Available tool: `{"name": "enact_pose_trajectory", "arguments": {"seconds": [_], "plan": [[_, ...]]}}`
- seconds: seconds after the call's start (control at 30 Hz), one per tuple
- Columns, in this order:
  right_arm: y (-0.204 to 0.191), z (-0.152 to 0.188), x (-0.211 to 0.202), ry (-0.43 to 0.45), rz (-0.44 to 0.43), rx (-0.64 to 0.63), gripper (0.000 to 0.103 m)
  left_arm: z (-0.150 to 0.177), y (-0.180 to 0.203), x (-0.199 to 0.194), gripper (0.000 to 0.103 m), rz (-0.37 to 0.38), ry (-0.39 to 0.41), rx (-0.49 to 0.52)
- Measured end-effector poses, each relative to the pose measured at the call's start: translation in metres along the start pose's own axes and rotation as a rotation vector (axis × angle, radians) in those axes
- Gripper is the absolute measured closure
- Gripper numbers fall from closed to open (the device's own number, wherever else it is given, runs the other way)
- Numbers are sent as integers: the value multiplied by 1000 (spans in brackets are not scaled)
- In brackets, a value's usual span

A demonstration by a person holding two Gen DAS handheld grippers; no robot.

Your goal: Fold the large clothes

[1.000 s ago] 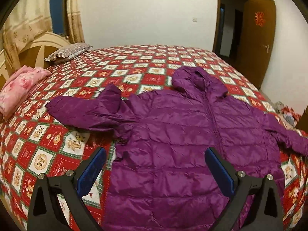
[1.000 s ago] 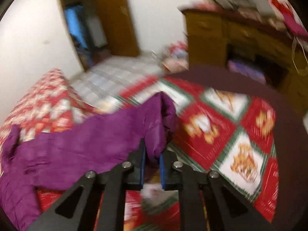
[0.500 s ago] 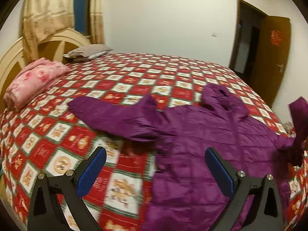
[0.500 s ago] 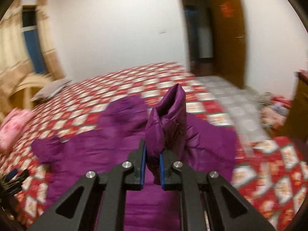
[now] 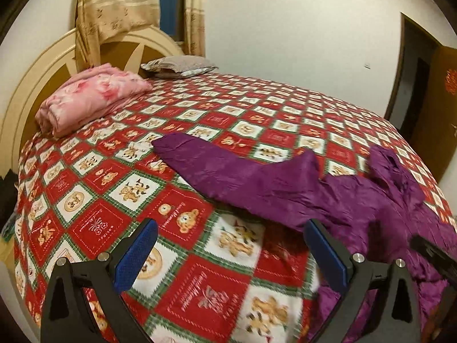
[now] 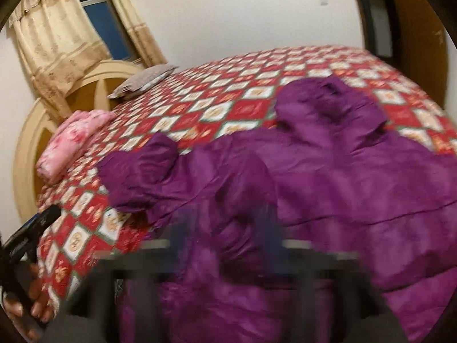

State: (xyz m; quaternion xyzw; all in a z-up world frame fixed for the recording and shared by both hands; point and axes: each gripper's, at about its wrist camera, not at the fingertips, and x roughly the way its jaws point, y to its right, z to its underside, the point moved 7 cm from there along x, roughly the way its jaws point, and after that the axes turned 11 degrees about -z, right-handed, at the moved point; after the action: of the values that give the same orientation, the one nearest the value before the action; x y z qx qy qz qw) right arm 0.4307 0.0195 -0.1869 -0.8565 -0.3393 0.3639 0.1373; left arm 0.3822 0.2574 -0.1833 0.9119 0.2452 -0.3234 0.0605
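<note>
Right sleeve point(image 6: 228, 188) now being laid across purple jacket point(image 6: 357, 185), right gripper point(image 6: 225, 254) jaws just opening, seemingly empty, blurred, left gripper point(image 5: 228, 257) being held agape over quilt point(image 5: 200, 271), pink blanket point(image 5: 91, 94) beyond.

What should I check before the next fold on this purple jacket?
1. Right sleeve laid over the jacket body: ok, it lies folded across the front.
2. Right tongs let go: ok, they have just been opening and the sleeve no longer stands between them, though the view is blurred.
3. Left tongs free: ok, open, with only quilt between them.
4. Left sleeve reachable: ok, stretched out flat on the quilt ahead of the left tongs.
5. Hood flat: cannot tell, blurred.
6. Pink bundle out of the way: ok, up by the headboard.
</note>
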Motion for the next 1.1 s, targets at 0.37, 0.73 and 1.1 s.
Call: {"name": "enact_pose_trajectory", "arguments": {"seconds": [0.37,0.73,1.1], "plan": [[36,-25,-56,97,194,-37,66,-36,-27,77,1,-124,-10,-80],[54,29,34,-135,158,3,62,-46,-54,173,1,-219,-170,-208],[45,33,40,-108,142,-56,16,-49,-68,236,1,-276,-254,-336]]}}
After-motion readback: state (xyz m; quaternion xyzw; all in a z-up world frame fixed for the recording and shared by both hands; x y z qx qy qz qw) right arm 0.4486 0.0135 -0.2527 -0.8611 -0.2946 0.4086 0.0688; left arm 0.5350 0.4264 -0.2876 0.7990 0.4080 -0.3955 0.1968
